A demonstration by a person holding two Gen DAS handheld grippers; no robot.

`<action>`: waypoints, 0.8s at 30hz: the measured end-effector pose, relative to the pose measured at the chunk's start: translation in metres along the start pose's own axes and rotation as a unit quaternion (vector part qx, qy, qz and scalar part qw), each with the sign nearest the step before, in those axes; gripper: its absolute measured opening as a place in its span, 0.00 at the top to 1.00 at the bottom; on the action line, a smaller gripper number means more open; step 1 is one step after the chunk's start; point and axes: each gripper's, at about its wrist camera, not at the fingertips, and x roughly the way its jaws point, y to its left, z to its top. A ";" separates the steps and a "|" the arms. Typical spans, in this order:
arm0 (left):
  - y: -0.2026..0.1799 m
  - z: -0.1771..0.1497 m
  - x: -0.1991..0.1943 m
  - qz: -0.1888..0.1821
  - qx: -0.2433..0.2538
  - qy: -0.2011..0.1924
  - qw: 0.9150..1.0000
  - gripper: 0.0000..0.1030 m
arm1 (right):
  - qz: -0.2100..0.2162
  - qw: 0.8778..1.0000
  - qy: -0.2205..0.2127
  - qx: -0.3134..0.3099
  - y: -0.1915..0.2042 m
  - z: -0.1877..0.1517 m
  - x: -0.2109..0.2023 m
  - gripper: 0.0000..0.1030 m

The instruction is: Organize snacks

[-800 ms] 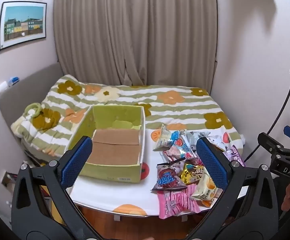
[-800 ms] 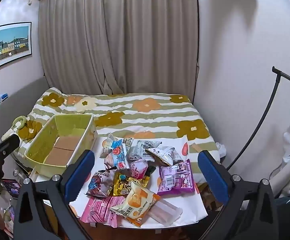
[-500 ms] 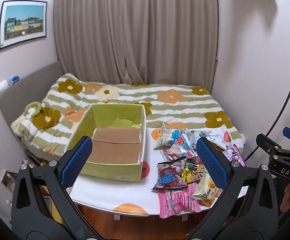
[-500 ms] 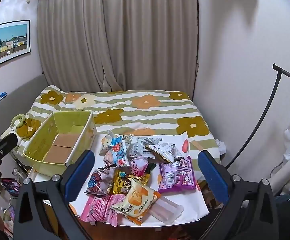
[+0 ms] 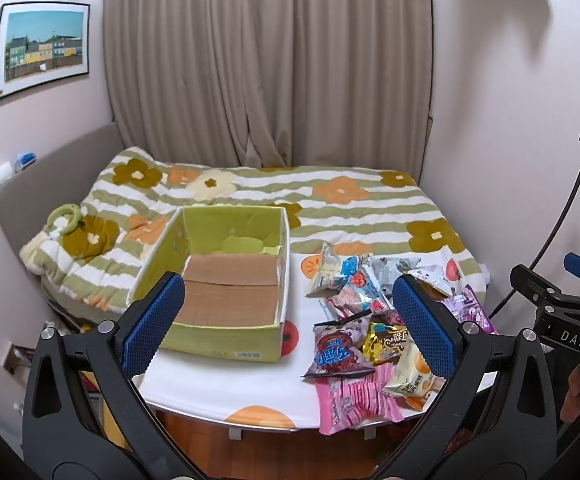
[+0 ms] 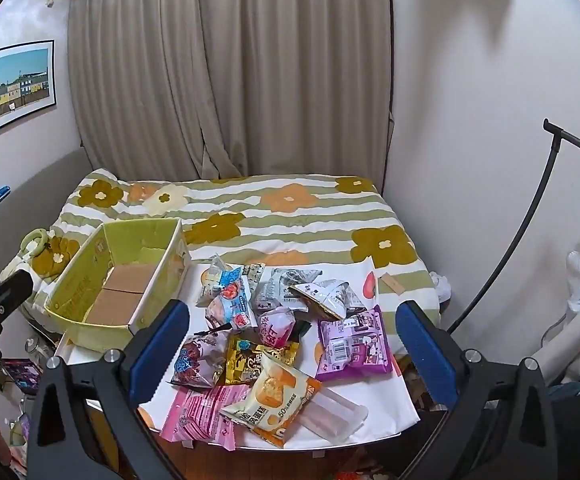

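Note:
A green cardboard box with a bare brown floor stands on the left of a white table. To its right lies a heap of several snack packets: a pink one, a yellow-white one, a purple one, a gold one. My left gripper hangs open before the box's near right corner, holding nothing. Above the near packets my right gripper is open and holds nothing.
A bed with a striped flower quilt fills the room behind the table, curtains beyond it. A black curved stand rises at the right. Wooden floor shows under the table's near edge.
Both views have drifted slightly; the table and packets sit a little higher and nearer in the right wrist view. Both grippers stay wide open. No packet has moved.

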 end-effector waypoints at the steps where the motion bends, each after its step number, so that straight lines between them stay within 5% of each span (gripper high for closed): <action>1: 0.000 0.000 0.000 0.000 0.000 0.000 1.000 0.00 | -0.001 1.000 0.000 -0.001 0.000 0.001 0.000 0.00; 24: -0.001 0.001 0.001 -0.003 0.004 0.001 1.000 0.00 | 0.002 1.000 0.004 0.000 -0.003 0.005 -0.002 0.00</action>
